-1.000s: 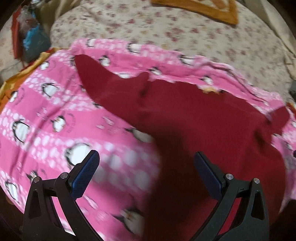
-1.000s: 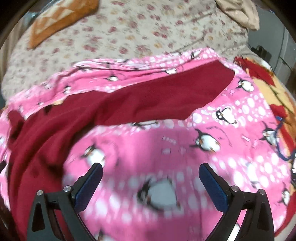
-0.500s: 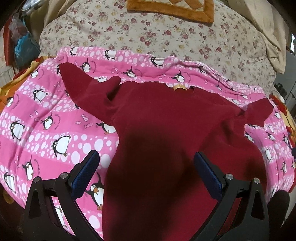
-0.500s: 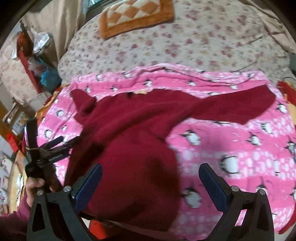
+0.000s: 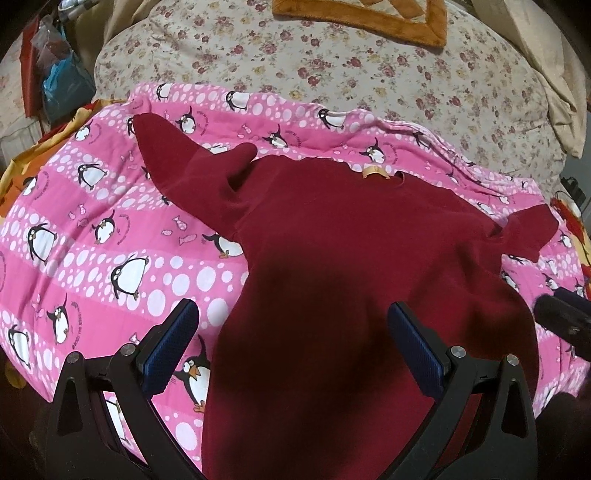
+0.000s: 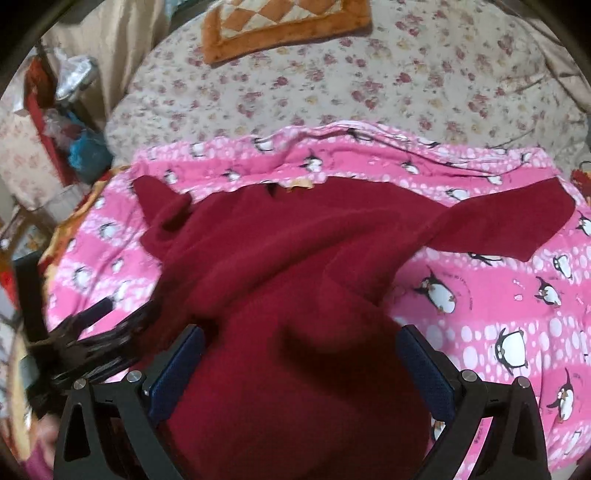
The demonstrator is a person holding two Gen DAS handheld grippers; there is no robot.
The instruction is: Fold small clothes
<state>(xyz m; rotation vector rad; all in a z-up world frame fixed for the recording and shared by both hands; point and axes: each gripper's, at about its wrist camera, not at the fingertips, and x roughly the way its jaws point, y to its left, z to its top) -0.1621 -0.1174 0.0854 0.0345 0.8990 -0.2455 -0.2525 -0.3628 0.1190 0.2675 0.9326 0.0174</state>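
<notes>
A dark red long-sleeved top (image 5: pixel 332 236) lies spread on a pink penguin-print blanket (image 5: pixel 92 229), collar away from me, one sleeve out to the left (image 5: pixel 173 162) and one to the right (image 5: pixel 524 229). My left gripper (image 5: pixel 291 328) is open and empty above the top's lower body. My right gripper (image 6: pixel 299 354) is open and empty above the same lower part of the top (image 6: pixel 295 266). In the right wrist view the right sleeve (image 6: pixel 517 221) lies flat, and the left gripper shows blurred at the left edge (image 6: pixel 85 339). The hem is hidden below both views.
The blanket (image 6: pixel 517 302) lies on a floral bedspread (image 5: pixel 332 62). An orange checked cushion (image 6: pixel 288 26) sits at the back. Red and blue clutter (image 5: pixel 51 74) stands at the far left. The right gripper's dark tip shows at the right edge (image 5: pixel 561 321).
Both grippers have pulled back and swung toward the middle of the top. The right view now looks over the top's body instead of the bare blanket. Both stay open.
</notes>
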